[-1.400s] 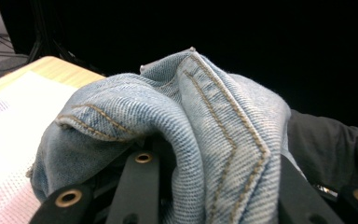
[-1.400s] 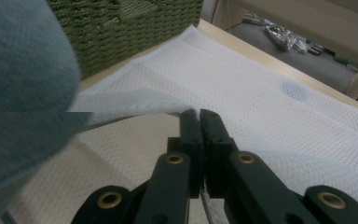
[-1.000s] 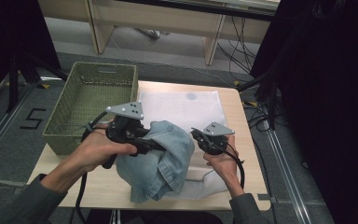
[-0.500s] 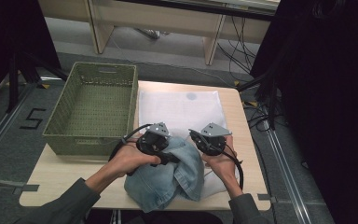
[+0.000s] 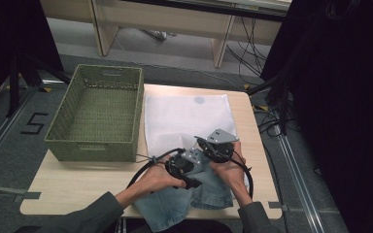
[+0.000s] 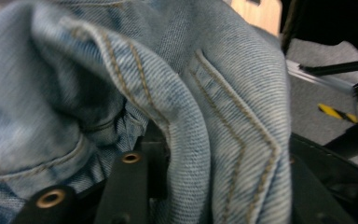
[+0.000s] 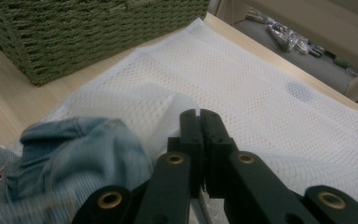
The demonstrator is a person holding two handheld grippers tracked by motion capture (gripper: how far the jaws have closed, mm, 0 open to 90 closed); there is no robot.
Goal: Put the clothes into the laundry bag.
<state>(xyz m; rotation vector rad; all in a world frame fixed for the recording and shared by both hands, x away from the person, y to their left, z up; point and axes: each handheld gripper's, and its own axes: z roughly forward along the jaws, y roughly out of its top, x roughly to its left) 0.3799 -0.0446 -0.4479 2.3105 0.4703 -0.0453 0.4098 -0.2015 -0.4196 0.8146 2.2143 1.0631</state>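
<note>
Over a pale wooden table (image 5: 92,182) on grey floor, the left gripper (image 5: 180,166), jaws just widening, has jeans (image 5: 177,206) between them; the right gripper (image 5: 212,145) pinches a white mesh bag (image 5: 184,114) beside a green basket (image 5: 97,104).

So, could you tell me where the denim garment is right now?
In the high view the denim garment lies at the table's near edge, under both hands, partly overlapping the white mesh bag.

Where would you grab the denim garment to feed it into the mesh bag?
Probably the stitched fold of the denim garment, coming from the person's side toward the mesh bag: the doubled seam forms a firm raised ridge, while the rest lies bunched and loose at the near table edge.
</note>
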